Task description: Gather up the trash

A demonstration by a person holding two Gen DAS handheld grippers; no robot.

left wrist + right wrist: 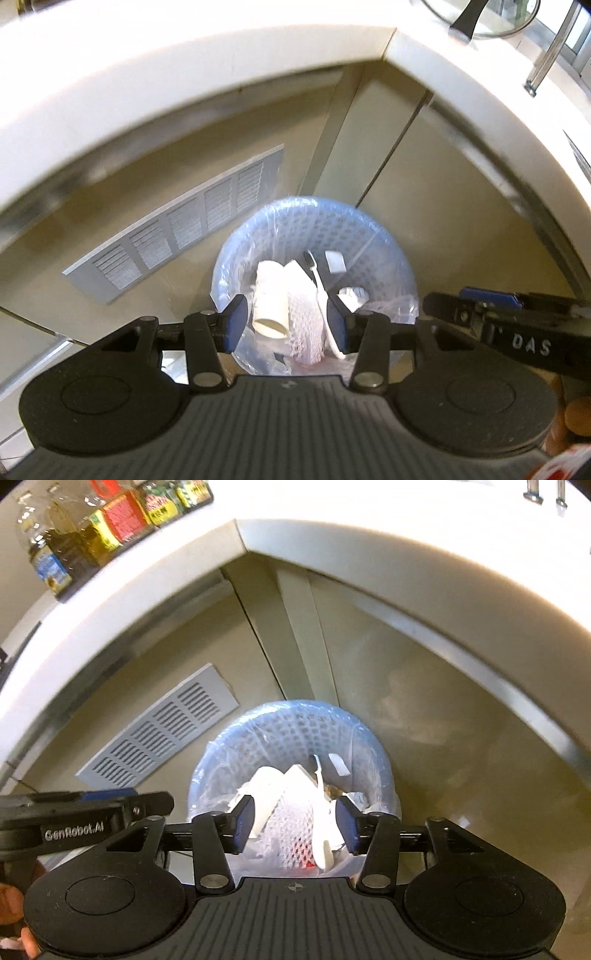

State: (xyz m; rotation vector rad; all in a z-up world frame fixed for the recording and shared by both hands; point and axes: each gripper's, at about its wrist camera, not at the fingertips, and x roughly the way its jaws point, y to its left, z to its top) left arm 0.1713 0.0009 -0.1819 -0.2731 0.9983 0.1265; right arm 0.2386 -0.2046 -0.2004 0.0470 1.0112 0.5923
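A blue mesh trash bin (373, 236) with a clear liner stands on the floor in the cabinet corner. It also shows in the right wrist view (258, 734). Inside lie a white paper cup (271, 295), a white toothbrush (320, 291), white foam netting (304, 325) and paper scraps. My left gripper (287, 323) is open and empty above the bin. My right gripper (295, 829) is open and empty above the bin too. The toothbrush (320, 812) and the netting (291, 823) show between its fingers, lower down in the bin.
A white countertop (184, 77) overhangs the corner. A grey vent grille (177, 229) is set in the cabinet base left of the bin. Bottles and boxes (110, 520) stand on the counter. A glass pot lid (480, 18) lies on the counter at the top right.
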